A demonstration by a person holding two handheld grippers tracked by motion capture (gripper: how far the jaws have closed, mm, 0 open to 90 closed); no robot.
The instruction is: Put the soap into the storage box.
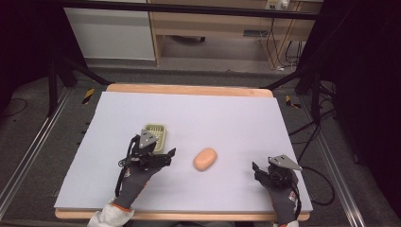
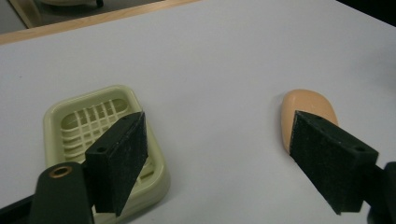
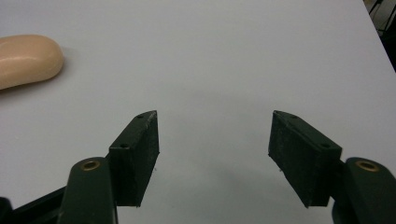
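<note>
A peach-coloured bar of soap [image 1: 205, 159] [image 2: 306, 105] [image 3: 28, 58] lies on the white table cover near the front middle. To its left stands a pale green soap dish [image 1: 163, 127] [image 2: 51, 116] with a slotted grid inside and nothing in it. My left gripper [image 1: 166, 156] [image 2: 217, 121] hovers between the dish and the soap, open, with bare table between its pads. My right gripper [image 1: 261, 169] [image 3: 212, 116] stands open near the front right, well apart from the soap, nothing between its pads.
The white cover [image 1: 213, 113] lies on a wooden table whose edge [image 1: 189, 89] shows at the back. Black frame legs [image 1: 61, 71] and cables [image 1: 321, 123] stand beside the table on the floor.
</note>
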